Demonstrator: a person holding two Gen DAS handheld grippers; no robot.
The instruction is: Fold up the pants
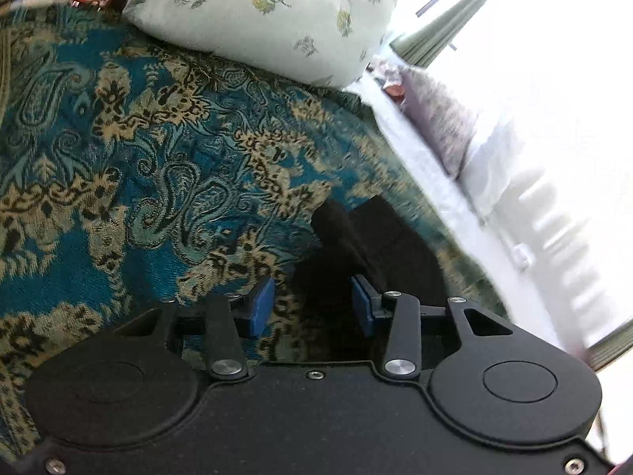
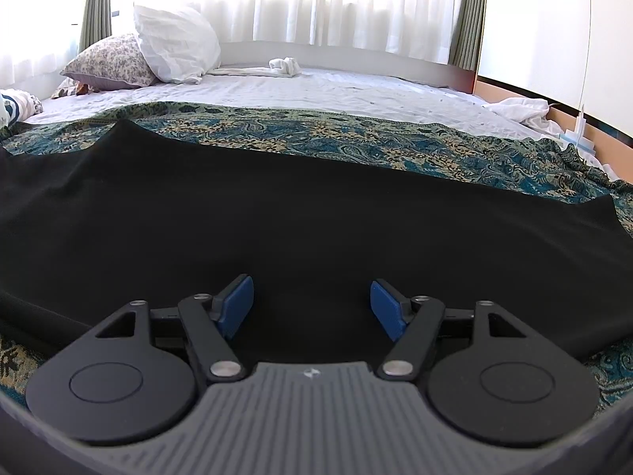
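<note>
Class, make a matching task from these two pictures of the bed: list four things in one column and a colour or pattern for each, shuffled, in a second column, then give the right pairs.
Things:
1. pants
2. blanket
3. pads of the right hand-held gripper
4. sheet

Colours:
A. white
B. plain black
C. teal and tan paisley
D. blue

Pairs: 1-B, 2-C, 3-D, 4-A
</note>
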